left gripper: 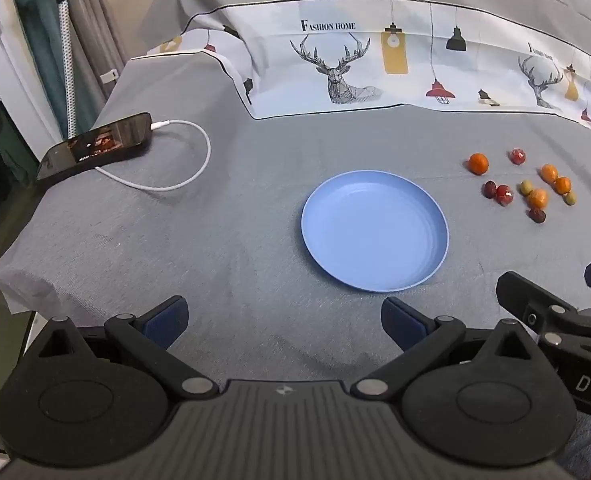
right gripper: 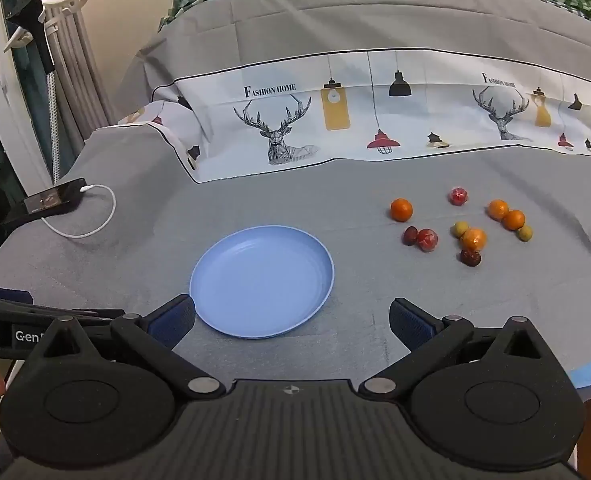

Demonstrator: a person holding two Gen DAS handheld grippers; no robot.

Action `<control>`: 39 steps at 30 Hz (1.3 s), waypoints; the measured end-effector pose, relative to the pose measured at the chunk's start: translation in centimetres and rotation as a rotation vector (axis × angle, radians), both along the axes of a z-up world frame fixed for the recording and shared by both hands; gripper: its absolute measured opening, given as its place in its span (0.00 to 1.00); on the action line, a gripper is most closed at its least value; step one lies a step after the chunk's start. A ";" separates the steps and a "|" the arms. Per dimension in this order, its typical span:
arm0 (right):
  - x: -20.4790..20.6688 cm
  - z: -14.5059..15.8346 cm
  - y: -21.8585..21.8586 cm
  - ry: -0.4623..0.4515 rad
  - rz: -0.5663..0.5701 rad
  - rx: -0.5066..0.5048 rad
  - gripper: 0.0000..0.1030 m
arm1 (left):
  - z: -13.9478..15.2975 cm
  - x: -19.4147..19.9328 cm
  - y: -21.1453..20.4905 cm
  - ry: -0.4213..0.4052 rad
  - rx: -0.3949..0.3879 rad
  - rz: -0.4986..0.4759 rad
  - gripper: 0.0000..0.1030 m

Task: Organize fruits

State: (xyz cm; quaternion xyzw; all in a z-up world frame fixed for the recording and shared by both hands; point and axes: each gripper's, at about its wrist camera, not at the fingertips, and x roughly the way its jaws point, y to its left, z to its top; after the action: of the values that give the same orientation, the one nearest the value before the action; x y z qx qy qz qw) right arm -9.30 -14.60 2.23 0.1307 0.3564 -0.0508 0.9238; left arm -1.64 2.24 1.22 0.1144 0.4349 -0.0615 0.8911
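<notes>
So you've got the whole gray bedsheet point(right gripper: 255, 200) as your work surface, and the blue plate point(right gripper: 261, 282) sits bare in the middle of it — my guess is it's parked there as the drop-off spot. The fruits are all off to its right, well apart from the rim: four little oranges, with the loner point(right gripper: 401, 209) nearest the plate, two shiny red wrapped ones point(right gripper: 427, 239), a couple of dark dates point(right gripper: 410, 235) and two small greenish ones point(right gripper: 460, 229). Some touch each other, so picking one may nudge its neighbour.

Your left gripper point(left gripper: 283, 320) and right gripper point(right gripper: 291, 320) both hover at the near edge with fingers spread wide, nothing between them — looks like nothing's been started yet.

Clutter-wise, the phone point(left gripper: 95, 146) and its white cable point(left gripper: 191, 160) sit far left, well out of the way. Nothing blocks the path from fruit to plate.
</notes>
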 end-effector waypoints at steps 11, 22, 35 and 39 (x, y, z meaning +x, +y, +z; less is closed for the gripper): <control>-0.4 0.0 0.0 -0.040 0.013 -0.017 0.99 | -0.2 -0.3 0.3 0.014 -0.008 -0.001 1.00; -0.3 0.1 0.5 -0.037 0.010 -0.026 0.99 | -0.6 -0.1 0.4 0.025 -0.017 0.001 1.00; -0.1 0.1 0.7 -0.033 0.014 -0.028 0.99 | -0.7 0.0 0.5 0.026 -0.012 0.008 1.00; -0.1 0.1 0.8 -0.033 0.014 -0.029 0.99 | -0.6 0.1 0.6 0.026 -0.013 0.007 1.00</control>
State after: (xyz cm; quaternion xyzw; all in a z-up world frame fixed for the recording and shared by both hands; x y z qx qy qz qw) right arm -9.35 -13.84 2.31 0.1157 0.3414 -0.0472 0.9316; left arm -1.58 2.83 0.59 0.1062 0.4466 -0.0625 0.8862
